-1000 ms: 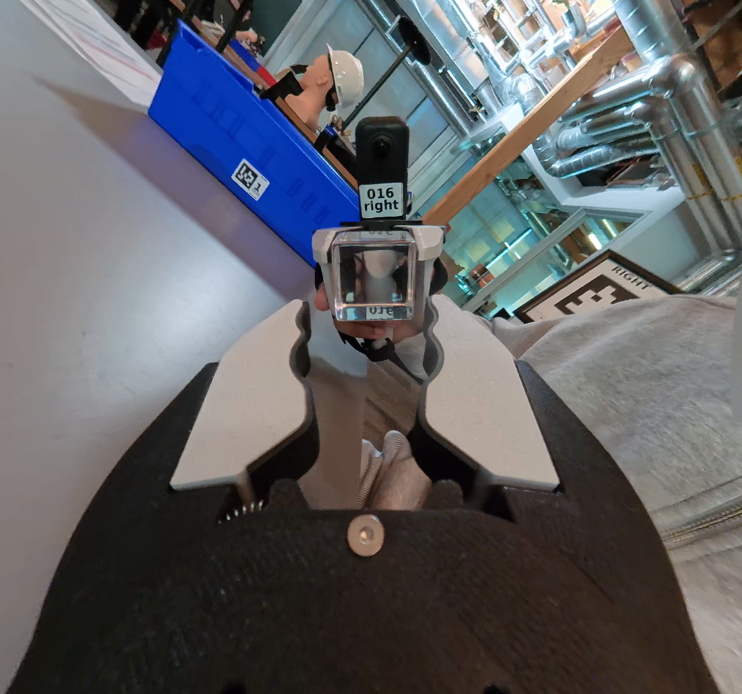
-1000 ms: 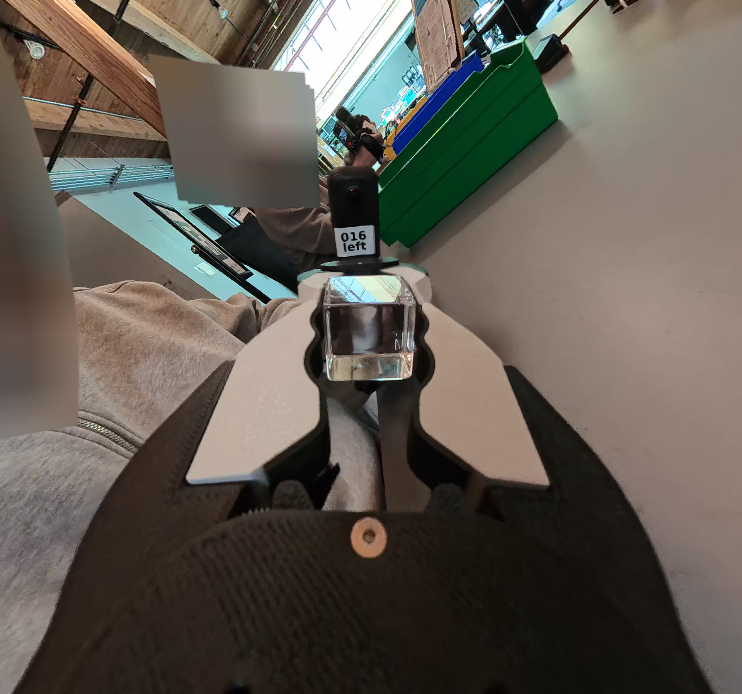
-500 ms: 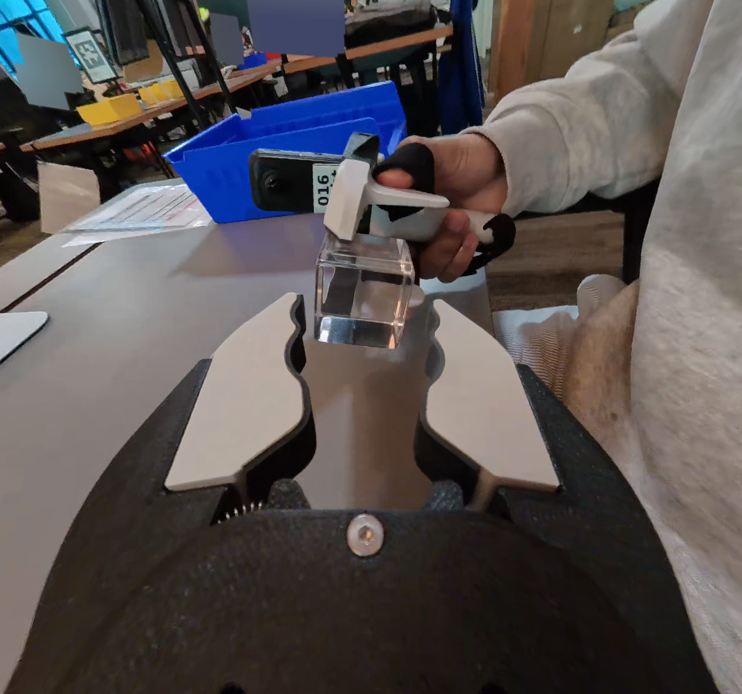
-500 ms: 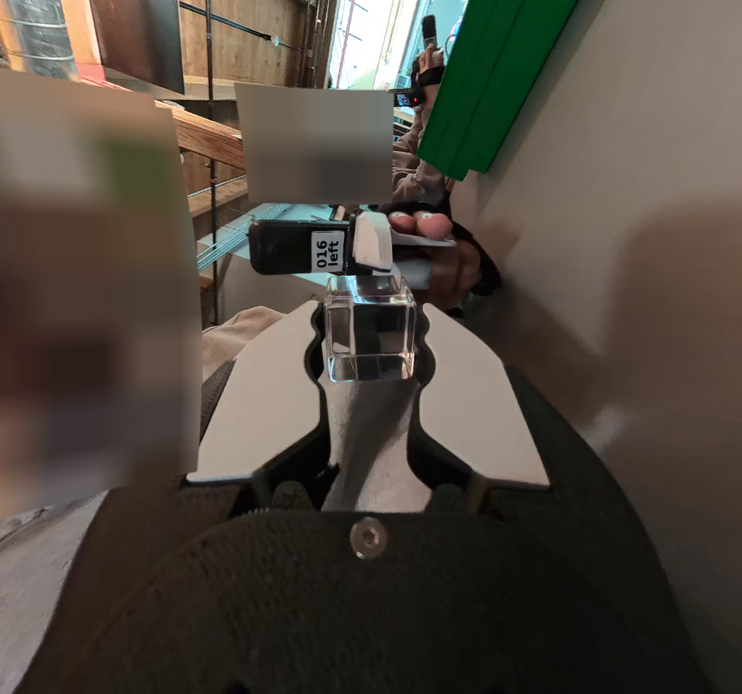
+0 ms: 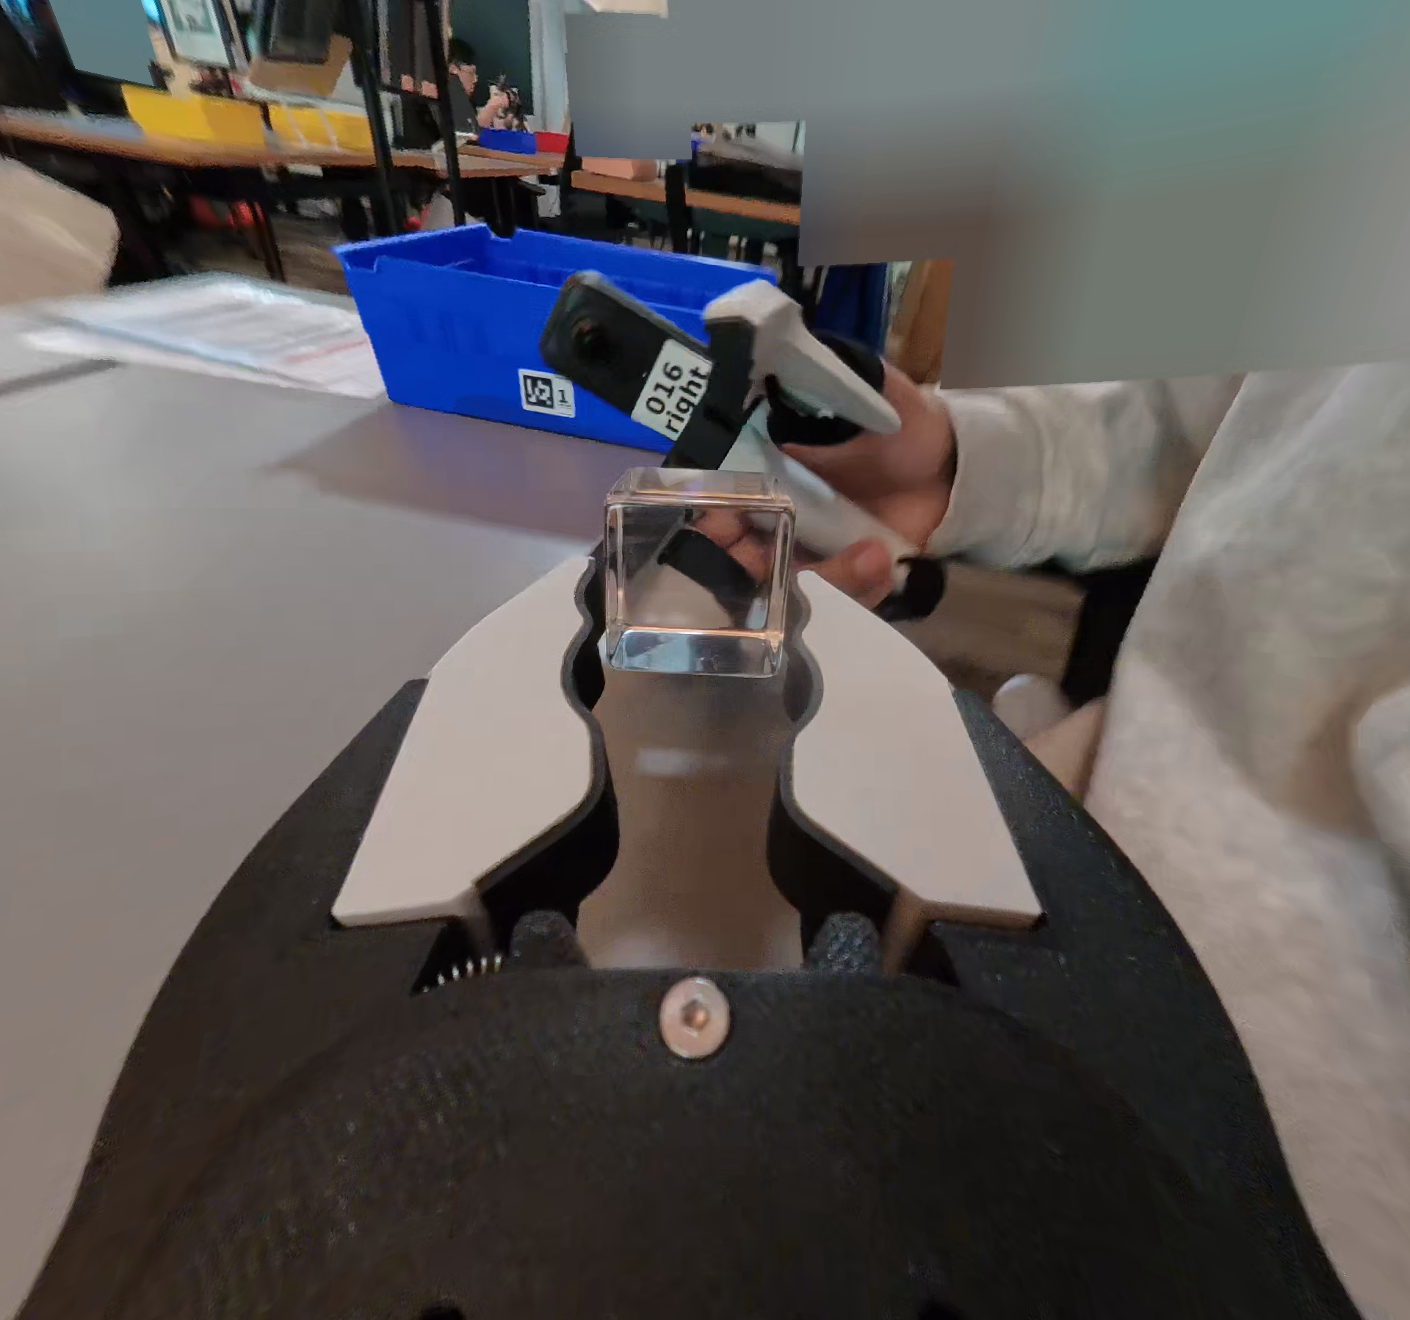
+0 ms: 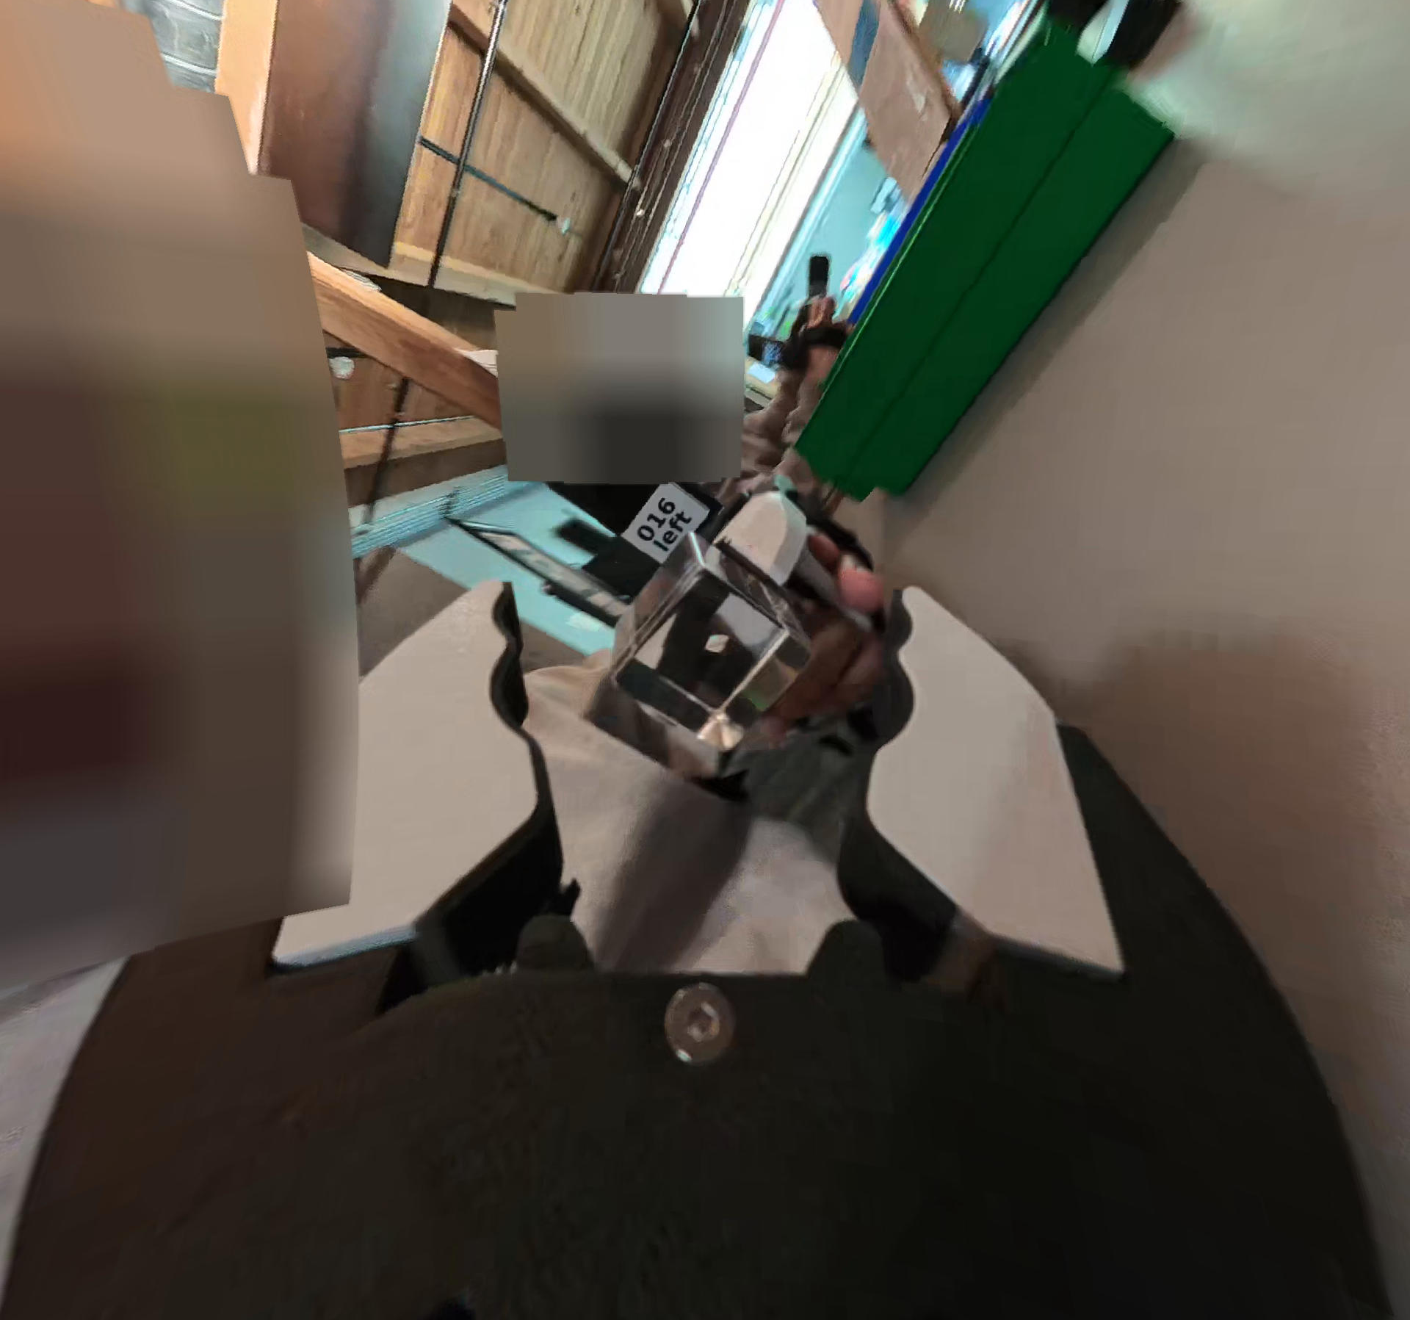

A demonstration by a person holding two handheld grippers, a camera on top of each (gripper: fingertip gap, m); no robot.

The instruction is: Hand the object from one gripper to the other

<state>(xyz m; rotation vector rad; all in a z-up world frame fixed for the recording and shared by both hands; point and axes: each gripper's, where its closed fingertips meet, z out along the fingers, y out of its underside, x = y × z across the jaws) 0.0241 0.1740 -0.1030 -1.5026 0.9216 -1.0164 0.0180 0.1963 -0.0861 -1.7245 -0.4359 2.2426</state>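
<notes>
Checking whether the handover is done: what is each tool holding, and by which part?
Left tool grips the clear cube by two opposite side faces; right tool is open, empty.

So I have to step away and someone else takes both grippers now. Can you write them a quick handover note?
Left gripper: shut on the clear cube, held above the grey table.
Right gripper: open, empty; the cube sits between its spread jaws in its view without touching them.
Blue bin stands behind on the table.
Done: the left gripper holds the cube alone.
Left: likely just pull the right gripper clear.

Blue bin (image 5: 458,337); blurred, perhaps green bins (image 6: 984,276).
</notes>
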